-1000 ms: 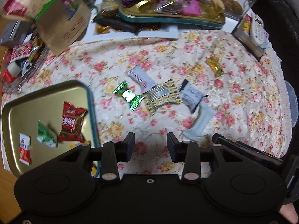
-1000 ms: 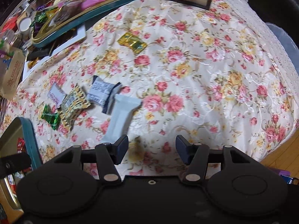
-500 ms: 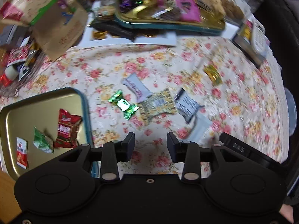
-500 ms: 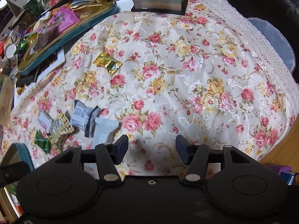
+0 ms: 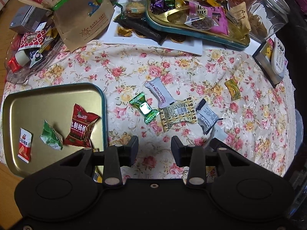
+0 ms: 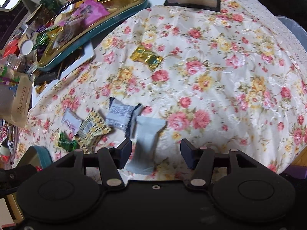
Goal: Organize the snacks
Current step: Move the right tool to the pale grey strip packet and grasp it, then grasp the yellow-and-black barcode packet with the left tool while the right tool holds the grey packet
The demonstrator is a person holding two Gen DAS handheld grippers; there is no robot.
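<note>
Pale grey snack packet (image 6: 146, 140), now lying between open, empty right gripper (image 6: 156, 154) jaws after short shift; likely next pick. Left gripper (image 5: 154, 149) also open, empty; gold tray (image 5: 38, 103) at nine o'clock.

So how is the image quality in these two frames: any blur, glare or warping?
Left wrist view: sharp, with glare on the green foil candy and strong fisheye bending at the edges. Right wrist view: motion-blurred, softening the floral tablecloth and gold candy.
</note>
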